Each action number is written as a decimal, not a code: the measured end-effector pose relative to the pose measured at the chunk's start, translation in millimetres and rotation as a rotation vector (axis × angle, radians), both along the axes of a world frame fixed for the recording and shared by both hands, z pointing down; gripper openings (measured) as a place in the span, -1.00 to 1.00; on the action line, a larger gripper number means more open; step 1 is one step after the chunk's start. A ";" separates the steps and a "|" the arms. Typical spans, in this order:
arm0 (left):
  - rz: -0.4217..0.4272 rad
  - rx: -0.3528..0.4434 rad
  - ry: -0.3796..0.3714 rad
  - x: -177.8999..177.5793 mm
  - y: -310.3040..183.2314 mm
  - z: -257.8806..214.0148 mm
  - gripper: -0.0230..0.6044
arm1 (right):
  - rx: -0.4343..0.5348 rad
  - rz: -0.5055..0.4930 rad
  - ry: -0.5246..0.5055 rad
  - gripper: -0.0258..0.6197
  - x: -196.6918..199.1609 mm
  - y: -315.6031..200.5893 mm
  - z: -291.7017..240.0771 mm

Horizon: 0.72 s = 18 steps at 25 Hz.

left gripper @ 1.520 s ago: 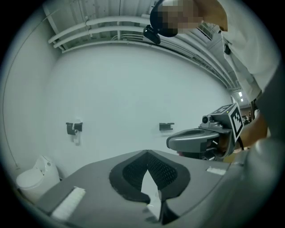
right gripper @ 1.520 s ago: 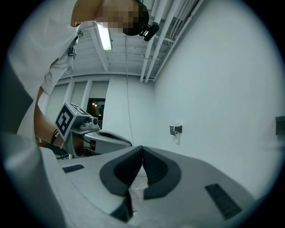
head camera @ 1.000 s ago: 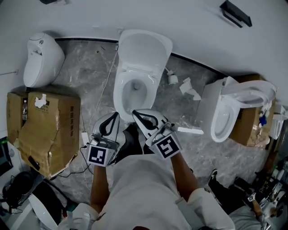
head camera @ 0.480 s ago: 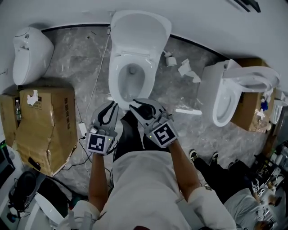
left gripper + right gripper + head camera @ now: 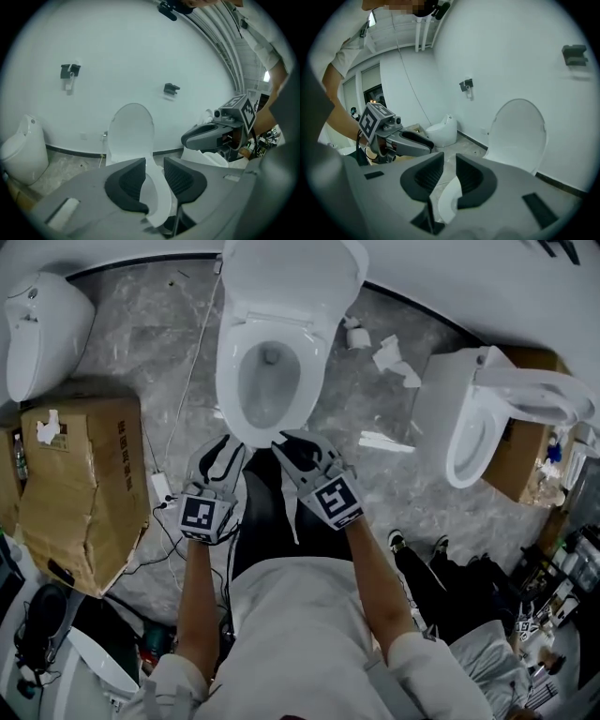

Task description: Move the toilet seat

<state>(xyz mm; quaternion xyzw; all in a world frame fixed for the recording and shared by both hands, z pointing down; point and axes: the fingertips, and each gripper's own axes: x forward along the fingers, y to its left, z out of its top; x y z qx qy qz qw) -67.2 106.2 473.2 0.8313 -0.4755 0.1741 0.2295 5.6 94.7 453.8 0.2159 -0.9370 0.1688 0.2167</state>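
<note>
A white toilet stands at the top middle of the head view, its lid (image 5: 292,277) raised against the wall and its seat ring (image 5: 234,395) lying flat on the bowl. My left gripper (image 5: 230,446) and right gripper (image 5: 292,444) sit side by side just in front of the bowl's front rim, pointing at it. The jaws of both have just been opening and stand slightly apart with nothing between the pads. In the left gripper view the raised lid (image 5: 131,133) shows above the left gripper (image 5: 154,176). In the right gripper view the lid (image 5: 520,133) lies beyond the right gripper (image 5: 450,176).
A small white toilet (image 5: 42,320) stands at the far left above a torn cardboard box (image 5: 80,484). A second toilet (image 5: 473,427) with a lifted seat stands at the right. Paper scraps (image 5: 389,357) and cables (image 5: 169,502) lie on the marble floor. Another person's shoes (image 5: 412,547) are at right.
Both grippers have come down to the toilet's front rim, and their jaws have parted a little. The head view has tilted, so the toilet now sits higher in the picture.
</note>
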 end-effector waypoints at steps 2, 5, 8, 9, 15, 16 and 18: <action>-0.007 -0.028 0.005 -3.3 5.9 20.7 -0.50 | -0.032 0.007 0.012 -0.66 2.3 4.9 20.6; -0.012 -0.067 -0.002 -7.3 14.1 54.3 -0.46 | -0.076 0.019 0.029 -0.48 7.4 10.6 53.1; -0.016 -0.105 -0.003 -7.2 22.4 86.6 -0.44 | -0.110 0.056 0.047 -0.48 16.9 13.5 84.9; -0.018 -0.118 0.000 -6.9 25.0 97.3 -0.42 | -0.122 0.069 0.051 -0.47 20.2 14.4 95.7; -0.022 -0.186 0.012 -8.7 42.6 153.6 -0.31 | -0.204 0.123 0.077 -0.43 29.6 32.4 161.1; -0.027 -0.195 0.013 -10.1 45.0 162.4 -0.29 | -0.219 0.130 0.083 -0.31 31.0 34.9 171.6; -0.034 -0.211 0.007 -13.7 47.4 181.0 -0.28 | -0.239 0.150 0.096 -0.30 34.4 36.7 192.3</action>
